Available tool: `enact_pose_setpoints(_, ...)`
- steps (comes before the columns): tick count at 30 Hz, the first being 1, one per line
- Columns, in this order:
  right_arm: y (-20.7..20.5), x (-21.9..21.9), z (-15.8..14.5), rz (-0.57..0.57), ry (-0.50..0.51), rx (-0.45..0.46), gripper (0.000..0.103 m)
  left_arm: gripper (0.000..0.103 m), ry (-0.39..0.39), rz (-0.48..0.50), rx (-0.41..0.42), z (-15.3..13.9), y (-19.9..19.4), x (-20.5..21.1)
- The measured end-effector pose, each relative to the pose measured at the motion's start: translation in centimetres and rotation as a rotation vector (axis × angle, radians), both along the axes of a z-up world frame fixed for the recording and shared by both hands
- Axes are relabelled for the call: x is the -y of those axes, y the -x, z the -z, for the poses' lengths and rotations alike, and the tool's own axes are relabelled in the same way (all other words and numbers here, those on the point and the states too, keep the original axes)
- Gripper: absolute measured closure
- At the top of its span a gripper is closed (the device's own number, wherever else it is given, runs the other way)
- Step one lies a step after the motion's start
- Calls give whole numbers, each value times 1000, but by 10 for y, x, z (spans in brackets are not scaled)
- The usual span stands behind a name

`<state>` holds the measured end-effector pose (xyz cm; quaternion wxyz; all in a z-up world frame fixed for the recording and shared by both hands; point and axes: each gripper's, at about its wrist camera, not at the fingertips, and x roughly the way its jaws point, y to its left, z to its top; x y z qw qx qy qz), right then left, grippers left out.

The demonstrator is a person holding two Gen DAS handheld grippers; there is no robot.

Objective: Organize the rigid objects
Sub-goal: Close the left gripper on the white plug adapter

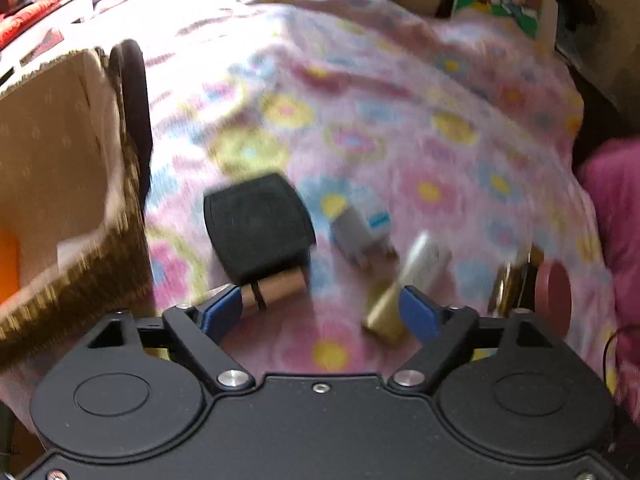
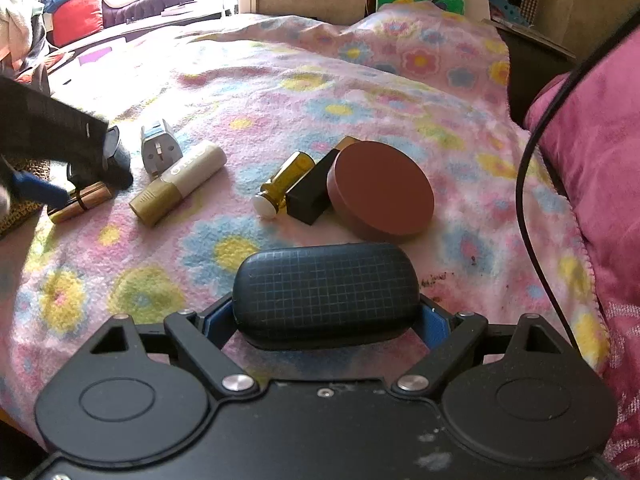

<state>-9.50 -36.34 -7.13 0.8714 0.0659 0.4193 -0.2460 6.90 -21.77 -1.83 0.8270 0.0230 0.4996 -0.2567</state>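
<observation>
On the flowered blanket (image 2: 280, 92) covering the bed, small hard items lie scattered, presumably spread out so each can be picked singly and sorted. The right claw (image 2: 326, 322) is clenched on a dark blue textured case (image 2: 326, 294), held crosswise between its blue pads near the bed's near edge, probably ready to be carried off. Beyond it, toward the middle of the bed, a brown round tin (image 2: 382, 190) touches a black box (image 2: 312, 196) and an amber bottle (image 2: 284, 180); further left lie a gold-and-cream tube (image 2: 178, 182) and a grey plug (image 2: 158, 150).

The left claw (image 1: 322, 314) is spread wide and grips nothing. A gold lipstick (image 1: 276, 286) lies just beside its left pad, partly under a black pouch (image 1: 258, 224), while the tube's gold end sits against the right pad. A cardboard box (image 1: 60, 184) stands at the bed's left edge, likely the place for collected items.
</observation>
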Motion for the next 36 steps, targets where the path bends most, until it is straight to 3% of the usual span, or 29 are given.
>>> enact_pose_setpoints(7, 0, 4, 4, 8, -16, -5, 13, 21, -9, 7, 0, -4, -25, 22)
enact_pose_setpoints(19, -4, 7, 5, 6, -19, -11, 13, 22, -184, 185, 157, 16, -29, 70)
enact_pose_setpoints(22, -6, 7, 4, 6, -19, -14, 13, 23, -187, 209, 169, 17, -28, 75)
enact_pose_setpoints(25, -6, 7, 3, 8, -19, -13, 13, 38, -205, 245, 198, 17, -20, 80)
enact_pose_setpoints(26, -6, 7, 3, 8, -17, -13, 13, 49, -200, 267, 200, 16, -16, 82)
enact_pose_setpoints(28, -6, 7, 2, 5, -10, -10, 13, 57, -187, 296, 160, 17, -9, 84)
enact_pose_setpoints(34, -1, 6, -1, 0, -9, -13, 13, 52, -185, 297, 107, 25, 7, 80)
enact_pose_setpoints(36, 0, 7, -2, 3, -13, -14, 13, 52, -147, 278, 73, 25, 5, 72)
